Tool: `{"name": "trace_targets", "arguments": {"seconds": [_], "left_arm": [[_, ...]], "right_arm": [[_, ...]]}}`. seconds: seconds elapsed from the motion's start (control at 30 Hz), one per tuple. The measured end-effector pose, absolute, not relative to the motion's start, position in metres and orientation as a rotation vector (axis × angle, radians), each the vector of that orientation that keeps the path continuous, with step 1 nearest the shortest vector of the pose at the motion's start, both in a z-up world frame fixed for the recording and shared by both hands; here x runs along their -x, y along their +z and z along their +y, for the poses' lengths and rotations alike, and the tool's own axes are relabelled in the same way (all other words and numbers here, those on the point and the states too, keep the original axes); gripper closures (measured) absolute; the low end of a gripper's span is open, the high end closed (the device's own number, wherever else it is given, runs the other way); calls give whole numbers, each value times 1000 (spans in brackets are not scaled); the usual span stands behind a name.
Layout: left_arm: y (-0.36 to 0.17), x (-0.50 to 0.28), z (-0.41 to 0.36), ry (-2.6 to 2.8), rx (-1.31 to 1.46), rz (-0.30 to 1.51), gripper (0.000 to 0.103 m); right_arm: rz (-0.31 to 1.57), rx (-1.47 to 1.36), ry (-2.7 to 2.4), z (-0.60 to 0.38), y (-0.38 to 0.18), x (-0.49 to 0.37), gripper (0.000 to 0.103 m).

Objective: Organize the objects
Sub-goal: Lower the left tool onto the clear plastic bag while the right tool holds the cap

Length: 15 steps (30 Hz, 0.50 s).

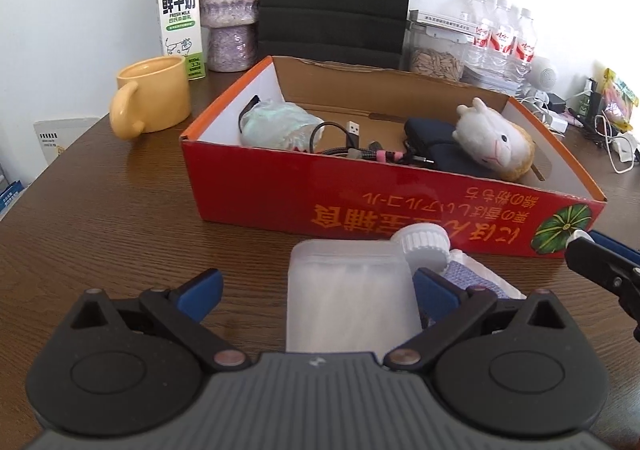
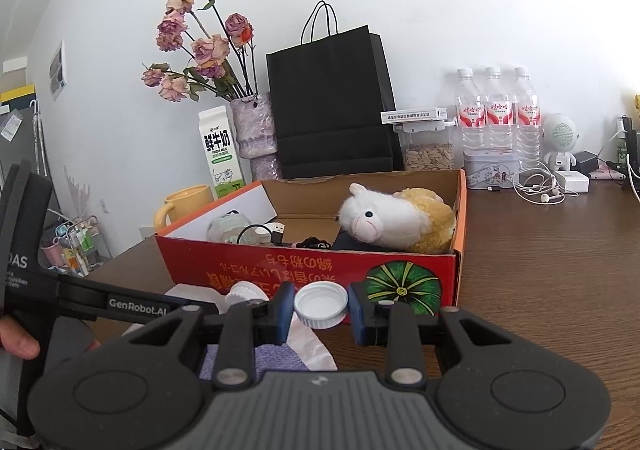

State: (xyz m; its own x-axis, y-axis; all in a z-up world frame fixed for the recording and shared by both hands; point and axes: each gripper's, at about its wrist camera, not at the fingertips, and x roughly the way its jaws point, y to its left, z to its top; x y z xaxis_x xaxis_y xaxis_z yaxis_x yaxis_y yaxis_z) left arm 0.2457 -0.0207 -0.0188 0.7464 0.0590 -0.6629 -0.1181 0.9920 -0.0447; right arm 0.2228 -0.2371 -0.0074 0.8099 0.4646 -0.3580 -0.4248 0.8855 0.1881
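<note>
White cap between jaws, perhaps gripped

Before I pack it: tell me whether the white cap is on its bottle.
Off. The white cap sits, hollow side up, between the right gripper pads.

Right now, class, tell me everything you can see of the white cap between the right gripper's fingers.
The cap is a round white screw lid, plastic by its look, with a ribbed rim and a smooth hollow inside. It is off its bottle, tilted with its open side toward the camera. The right gripper is shut on it, a blue pad at each side, holding it before the red box.
</note>
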Motion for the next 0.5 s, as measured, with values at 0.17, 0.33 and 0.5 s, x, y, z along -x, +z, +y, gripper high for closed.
{"name": "trace_targets", "arguments": {"seconds": [0.17,0.33,0.5], "left_arm": [[-25,-244,-18,95,55,758,2],[-29,-235,-13,91,56,772,10],[-31,-226,-14,87,55,752,18]], "right_arm": [[412,-99,478,-237,-8,-223,75],[419,-93,479,-236,-9,-223,75],[426,-84,476,-234,-11,-224,75]]}}
